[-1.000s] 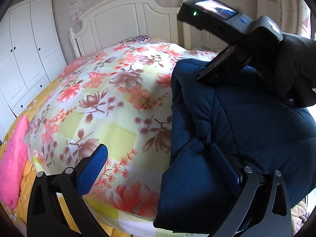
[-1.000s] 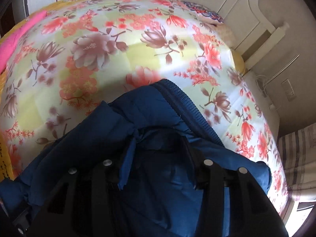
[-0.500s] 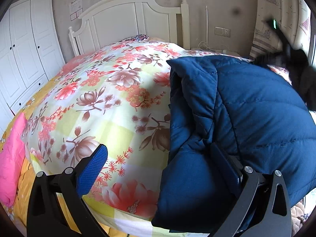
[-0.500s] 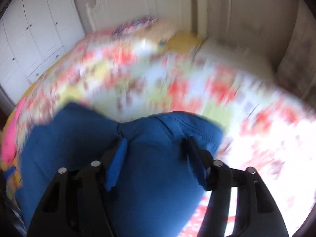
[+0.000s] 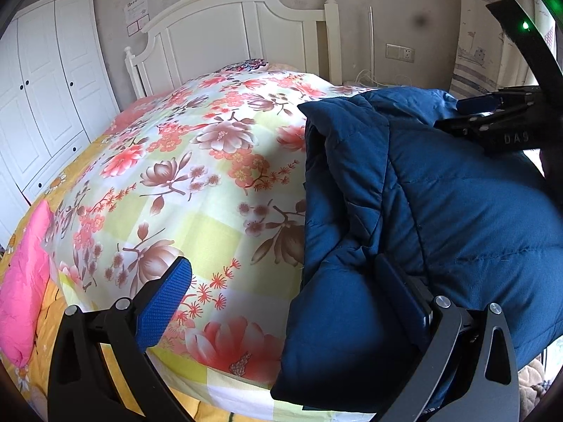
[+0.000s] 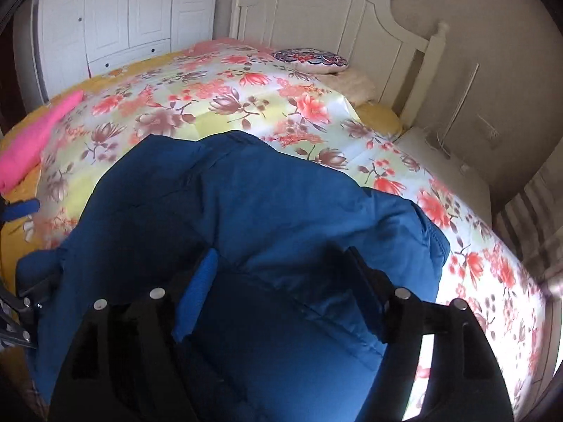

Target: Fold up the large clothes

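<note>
A navy blue quilted puffer jacket lies folded near the foot of the bed on a floral duvet; it also fills the lower right wrist view. My left gripper is open, its left pad over the duvet and its right finger against the jacket's left edge. My right gripper is open just above the jacket's top, holding nothing; it also shows at the upper right of the left wrist view.
A white headboard and white wardrobe stand behind the bed. A pink cloth lies at the bed's left edge. A patterned pillow sits by the headboard. A nightstand and curtain are on the right.
My right gripper has swung away from the jacket's collar to its right side and opened. The jacket has settled flat. My left gripper has stayed in place.
</note>
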`<state>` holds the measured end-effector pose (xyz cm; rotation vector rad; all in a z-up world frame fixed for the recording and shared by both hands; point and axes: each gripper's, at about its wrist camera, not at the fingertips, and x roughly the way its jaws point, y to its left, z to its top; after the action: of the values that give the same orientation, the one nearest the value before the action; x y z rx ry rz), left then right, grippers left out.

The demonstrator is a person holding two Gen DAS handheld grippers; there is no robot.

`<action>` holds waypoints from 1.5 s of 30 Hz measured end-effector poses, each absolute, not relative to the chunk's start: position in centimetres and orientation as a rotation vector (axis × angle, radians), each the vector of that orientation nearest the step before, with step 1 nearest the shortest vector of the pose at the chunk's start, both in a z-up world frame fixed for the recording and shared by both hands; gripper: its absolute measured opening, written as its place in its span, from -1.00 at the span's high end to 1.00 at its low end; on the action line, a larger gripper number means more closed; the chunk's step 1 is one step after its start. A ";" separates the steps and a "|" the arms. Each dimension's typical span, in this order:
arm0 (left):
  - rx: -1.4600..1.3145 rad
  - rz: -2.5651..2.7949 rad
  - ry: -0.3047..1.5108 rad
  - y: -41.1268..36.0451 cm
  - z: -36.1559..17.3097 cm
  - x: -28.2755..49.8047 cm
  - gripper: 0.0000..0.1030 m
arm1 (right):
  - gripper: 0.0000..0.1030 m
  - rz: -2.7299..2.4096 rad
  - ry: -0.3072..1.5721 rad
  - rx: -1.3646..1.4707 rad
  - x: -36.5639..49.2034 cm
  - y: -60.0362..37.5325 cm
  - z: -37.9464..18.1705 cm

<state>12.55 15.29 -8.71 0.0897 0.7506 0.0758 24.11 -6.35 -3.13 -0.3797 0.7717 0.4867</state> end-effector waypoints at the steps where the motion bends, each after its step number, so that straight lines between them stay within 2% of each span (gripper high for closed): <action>1: 0.089 0.074 0.750 15.3 -8.7 12.5 -0.91 | -0.42 0.467 0.751 -0.380 23.6 -6.3 -2.5; 4: 0.086 0.070 0.750 15.3 -8.8 12.5 -0.91 | -0.44 0.515 0.662 -0.428 20.9 -4.9 -1.1; 8: 0.087 0.077 0.749 15.3 -8.8 12.5 -0.91 | -0.50 0.560 0.717 -0.587 20.0 -1.3 -3.7; 12: 0.070 0.078 0.756 15.5 -8.9 12.5 -0.91 | -0.52 0.578 0.734 -0.518 20.6 -2.0 -3.6; 16: 0.091 0.083 0.752 15.2 -8.8 12.4 -0.91 | -0.52 0.564 0.673 -0.476 19.1 -3.0 -2.9; 22: 0.072 0.080 0.757 15.4 -8.7 12.3 -0.91 | -0.53 0.588 0.594 -0.407 14.0 -5.9 -1.8; 25: -0.054 0.000 0.793 17.0 -8.2 12.3 -0.91 | -0.53 0.586 0.605 -0.269 12.1 -9.8 -2.0; 26: -0.160 -0.069 0.819 18.3 -8.1 12.6 -0.91 | -0.62 0.594 0.630 -0.141 11.8 -12.2 -2.2; 27: -0.261 -0.127 0.842 19.4 -8.2 12.9 -0.91 | -0.79 0.598 0.654 -0.037 11.7 -14.2 -2.5; 28: -0.311 -0.151 0.856 20.0 -8.2 13.2 -0.91 | -0.85 0.590 0.693 0.090 11.7 -16.6 -3.2; 33: -0.452 -0.299 0.997 20.7 -10.1 16.3 -0.91 | -0.88 0.628 0.911 0.479 13.0 -22.3 -7.8; 38: -0.589 -0.405 1.050 21.3 -12.4 17.5 -0.91 | -0.96 0.708 0.993 0.480 13.6 -20.0 -9.8; 43: -0.585 -0.507 1.040 20.4 -12.7 17.0 -0.91 | -0.96 0.722 0.962 0.471 13.6 -18.1 -10.4; 44: -0.588 -0.525 1.034 20.2 -12.7 16.9 -0.90 | -0.89 0.721 0.944 0.467 13.4 -17.9 -10.5; 45: -0.614 -0.563 1.031 19.6 -12.9 16.8 -0.85 | -0.62 0.712 0.914 0.447 13.0 -17.7 -10.4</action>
<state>16.82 19.59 -12.91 -0.6137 1.0310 -0.5627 12.98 -17.74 -10.43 0.4468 0.9141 0.7118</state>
